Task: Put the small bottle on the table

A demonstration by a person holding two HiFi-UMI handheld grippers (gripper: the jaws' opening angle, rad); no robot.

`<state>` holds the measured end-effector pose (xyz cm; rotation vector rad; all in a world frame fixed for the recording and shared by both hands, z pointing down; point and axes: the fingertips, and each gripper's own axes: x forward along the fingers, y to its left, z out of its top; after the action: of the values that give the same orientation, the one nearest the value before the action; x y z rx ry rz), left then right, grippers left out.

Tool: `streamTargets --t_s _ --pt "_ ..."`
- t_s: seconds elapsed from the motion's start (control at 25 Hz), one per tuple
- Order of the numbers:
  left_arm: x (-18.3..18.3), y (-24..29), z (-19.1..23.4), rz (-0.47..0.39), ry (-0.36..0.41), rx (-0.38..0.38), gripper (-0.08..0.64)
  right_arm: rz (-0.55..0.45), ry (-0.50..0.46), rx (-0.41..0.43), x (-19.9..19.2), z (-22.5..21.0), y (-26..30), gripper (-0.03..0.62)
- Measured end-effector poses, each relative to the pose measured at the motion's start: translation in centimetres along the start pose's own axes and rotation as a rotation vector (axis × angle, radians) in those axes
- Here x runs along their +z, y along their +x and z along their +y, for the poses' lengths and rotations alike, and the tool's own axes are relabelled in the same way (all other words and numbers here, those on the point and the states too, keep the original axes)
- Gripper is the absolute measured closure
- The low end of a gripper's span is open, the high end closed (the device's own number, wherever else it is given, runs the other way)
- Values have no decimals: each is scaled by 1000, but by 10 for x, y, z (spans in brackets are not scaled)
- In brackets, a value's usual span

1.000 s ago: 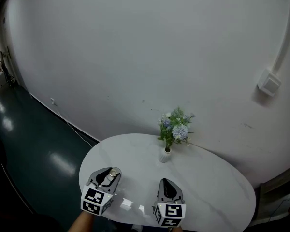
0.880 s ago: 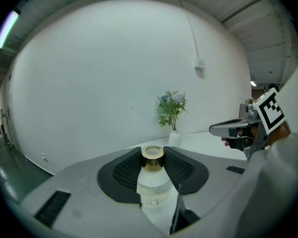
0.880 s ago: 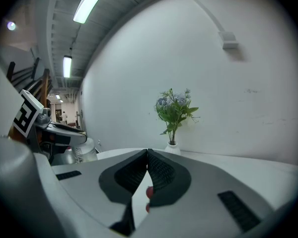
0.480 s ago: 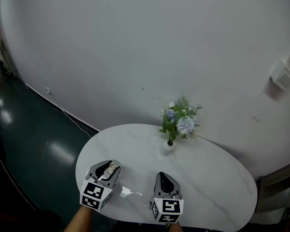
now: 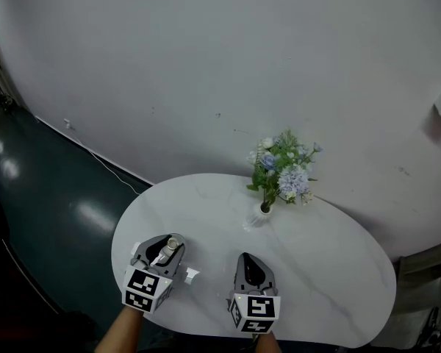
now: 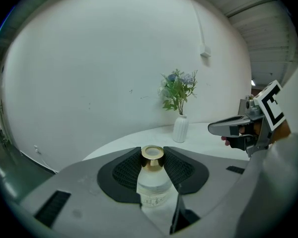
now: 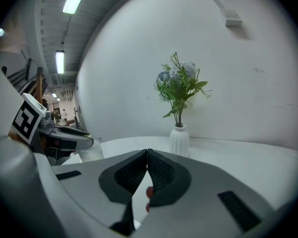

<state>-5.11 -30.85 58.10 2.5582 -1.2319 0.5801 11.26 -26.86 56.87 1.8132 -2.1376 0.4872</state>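
Wall (image 5: pixel 220 65): plain and white, curving across the scene well beyond both tongs.
Floor (image 5: pixel 51 219): dark and glossy, off to the left of the left tongs and lower than the table.
Table (image 5: pixel 331 271): white, oval and marble-patterned. It lies under both tongs and stretches away ahead of them and to the right.
Flowers (image 5: pixel 283 171): a small bunch of blue and white blooms with green leaves, ahead of the right tongs and slightly to their right.
Vase (image 5: pixel 263 212): white, ribbed and upright on the table, holding the flowers, well apart from both tongs.
Left tongs (image 5: pixel 164 243): held over the near left part of the table, the two dark ribbed pads closed on the neck of the small bottle.
Right tongs (image 5: pixel 248 259): just to the right of the left tongs, pads pressed together with nothing between them.
Small bottle (image 6: pixel 152 182): clear glass, upright between the pads of the left tongs. No view shows whether its base touches the table.
Cap (image 6: pixel 152 155): gold, on top of the bottle, level with the pad tips.
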Motion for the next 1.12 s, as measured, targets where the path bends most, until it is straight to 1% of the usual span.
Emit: streamTargets --t_s 0.32,0.44,0.64,0.88,1.12 --pt "-12 18 7 28 -13 -6 417 27 17 -15 -10 -5 13 529" --pt "-16 22 9 32 -31 -9 419 36 24 -17 -13 -5 18 529" --pt "-23 27 6 50 -4 -18 417 54 29 -7 -20 0 24 529" --pt "-25 29 7 33 -26 -23 417 74 25 7 -27 6 29 529" --pt "-26 30 4 30 22 -22 417 80 27 4 -30 4 28 529"
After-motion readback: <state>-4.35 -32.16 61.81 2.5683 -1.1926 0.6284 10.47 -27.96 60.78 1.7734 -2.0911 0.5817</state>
